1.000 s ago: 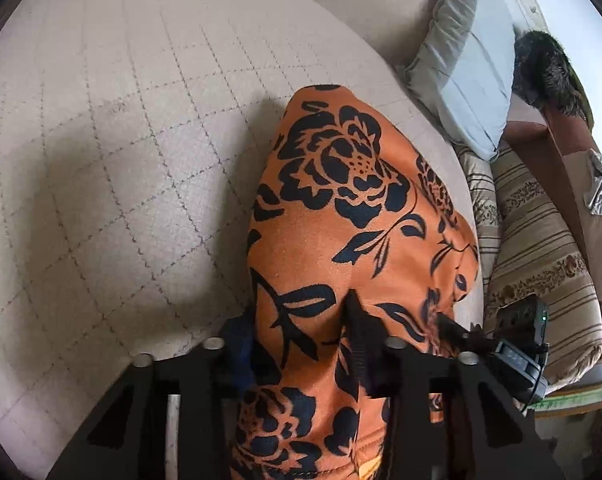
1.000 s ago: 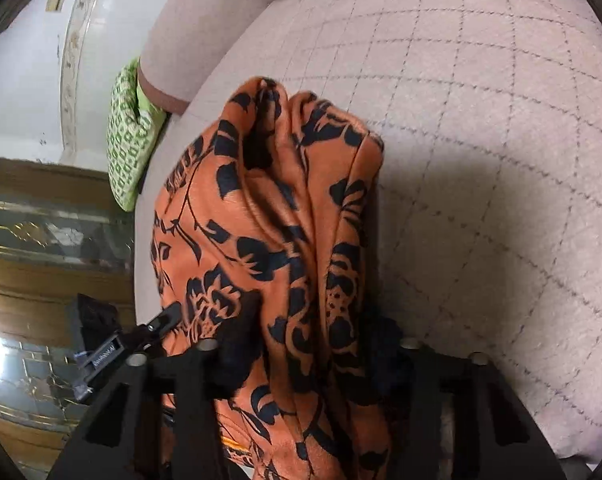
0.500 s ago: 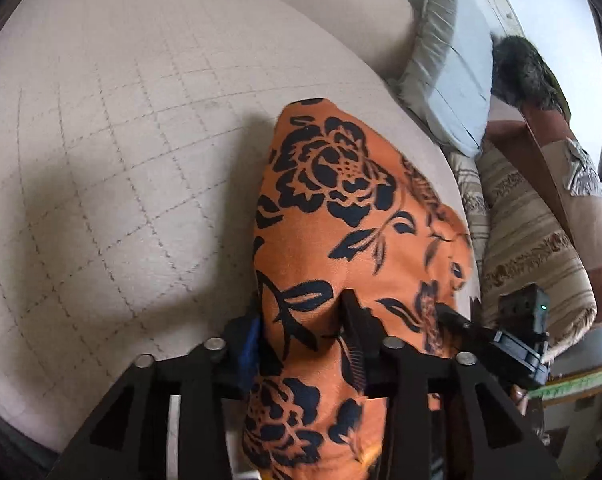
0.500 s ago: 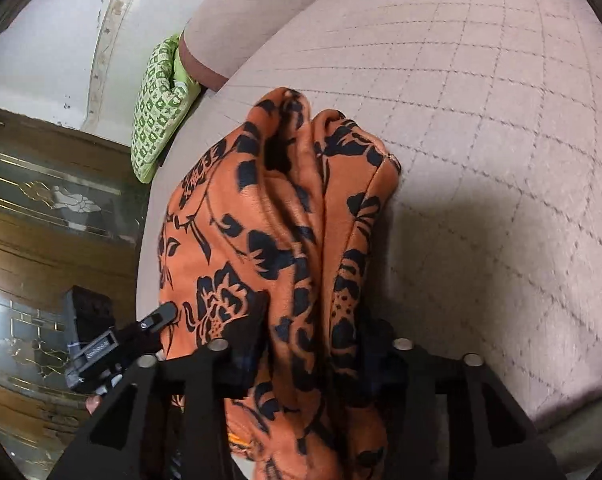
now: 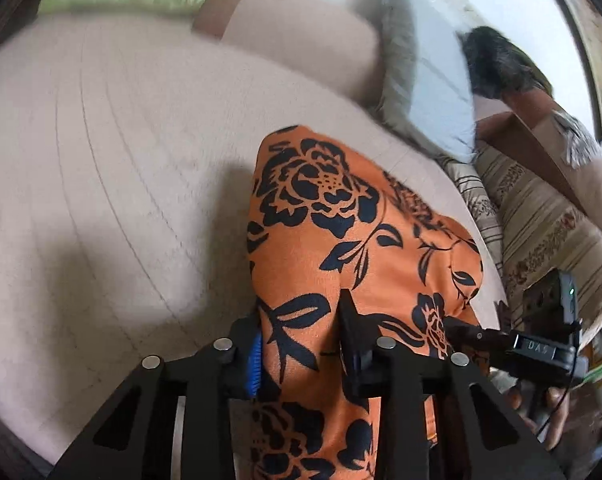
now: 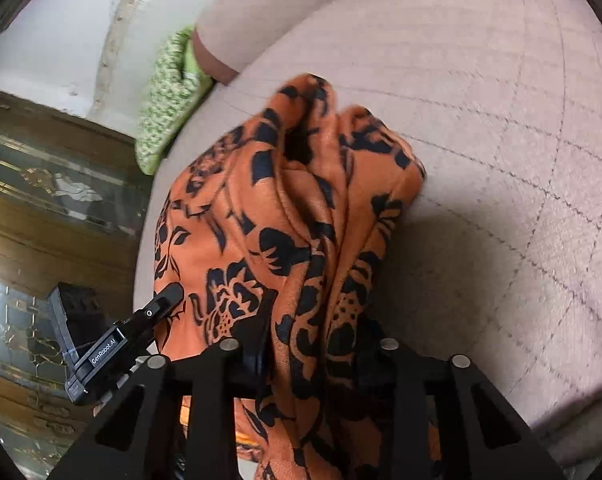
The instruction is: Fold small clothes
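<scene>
Holding: the left gripper [image 5: 301, 340] had a fold of the orange floral garment [image 5: 341, 232] between its closing jaws, pads against the cloth; the right gripper [image 6: 313, 344] pinched a bunched edge of the same garment [image 6: 293, 208], its jaws closing too.
Garment's place: it hung draped from both grippers over the beige quilted cushion [image 5: 121, 160], its far end close to or resting on the cushion and casting a shadow there.
Around, left wrist view: a grey pillow [image 5: 429, 92] stood behind the garment, a striped cushion [image 5: 541, 232] lay to the right, and a dark furry thing [image 5: 497, 64] sat above that. A green patch ran along the top edge, blurred.
Around, right wrist view: a green patterned cushion [image 6: 169, 96] leaned at the cushion's left edge, beside dark wooden furniture with glass panels [image 6: 41, 200].
In the way: the cloth itself covered most of each gripper's fingers.
Writing: the left gripper's side, seen from the right wrist, read "GenRobot.AI" [image 6: 103, 347]; the right gripper's side, seen from the left wrist, showed "DAS" [image 5: 537, 347], with a small green light above it.
Hard to tell: a hand [image 5: 557, 404] showed partly beneath the right gripper; the garment's lower part ran out of view; the background was smeared.
</scene>
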### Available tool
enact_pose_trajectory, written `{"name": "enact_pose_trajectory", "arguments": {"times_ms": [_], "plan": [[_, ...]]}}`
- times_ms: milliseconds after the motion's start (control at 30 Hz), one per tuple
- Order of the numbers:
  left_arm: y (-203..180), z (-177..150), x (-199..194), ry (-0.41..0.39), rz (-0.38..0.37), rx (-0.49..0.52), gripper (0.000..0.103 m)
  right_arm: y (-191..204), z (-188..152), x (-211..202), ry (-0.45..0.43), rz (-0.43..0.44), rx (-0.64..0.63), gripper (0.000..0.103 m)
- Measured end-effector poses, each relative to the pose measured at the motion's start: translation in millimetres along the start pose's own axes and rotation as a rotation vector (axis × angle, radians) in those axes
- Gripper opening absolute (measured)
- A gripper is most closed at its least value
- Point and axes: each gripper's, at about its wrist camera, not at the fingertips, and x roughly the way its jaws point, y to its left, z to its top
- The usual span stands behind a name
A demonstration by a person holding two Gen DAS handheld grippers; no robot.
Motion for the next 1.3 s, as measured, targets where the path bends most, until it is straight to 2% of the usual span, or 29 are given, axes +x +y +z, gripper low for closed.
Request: {"name": "enact_pose_trajectory", "arguments": {"times_ms": [133, 300, 433, 533, 700, 900, 1000, 1067, 1100, 1133, 1167, 1233, 1300], "plan": [[-14.6, -2.7, -36.8, -0.099, 0.049, 0.077, 0.028, 19.3, -10.4, -11.1, -0.04, 0.038, -0.032, 0.028], [-19.1, 15.0, -73.1, -0.128, 0.043, 0.087, 0.028, 29.9, -20.3, -15.5, -0.07, 0.098, -0.052, 0.027], [-18.4, 47.1, -95.0, -0.162, 0.023, 0.1, 0.028, 33.2, -15.4, -18.1, -0.105, 0.125, -0.106, 0.027], [-13.5, 74.7, -91.3, -0.169, 0.002, 0.088, 0.028, 35.2, 8.2, -12.4, -0.116, 0.147, -0.131, 0.027], [-9.0, 112.2, -50.5, -0.15, 0.006, 0.072, 0.028, 47.0, 60.1, 0.5, -0.116, 0.145, -0.157, 0.027], [7.3, 140.3, 14.8, -0.097, 0.005, 0.025, 0.028, 27.8, 107.4, 37.3, -0.094, 0.126, -0.131, 0.028], [28.8, 142.2, 64.3, -0.023, 0.021, 0.006, 0.031, 4.4, 113.6, 65.3, -0.058, 0.097, -0.109, 0.028], [51.6, 132.0, 113.1, 0.117, 0.092, -0.078, 0.035, -19.0, 109.9, 94.3, -0.013, 0.037, -0.093, 0.031], [56.9, 128.3, 126.7, 0.162, 0.13, -0.094, 0.039, -29.0, 108.7, 107.6, 0.026, -0.005, -0.062, 0.037], [61.6, 123.2, 135.0, 0.165, 0.141, -0.105, 0.049, -40.8, 108.0, 119.2, 0.064, -0.014, -0.006, 0.047], [63.4, 121.7, 133.5, 0.143, 0.136, -0.118, 0.052, -43.5, 110.8, 119.1, 0.066, 0.011, 0.029, 0.047], [58.9, 124.1, 126.3, 0.157, 0.138, -0.123, 0.05, -36.3, 121.2, 108.8, 0.078, 0.004, 0.018, 0.051], [53.1, 123.3, 115.0, 0.144, 0.162, -0.114, 0.05, -21.0, 126.7, 84.7, 0.017, -0.027, -0.057, 0.051]]}}
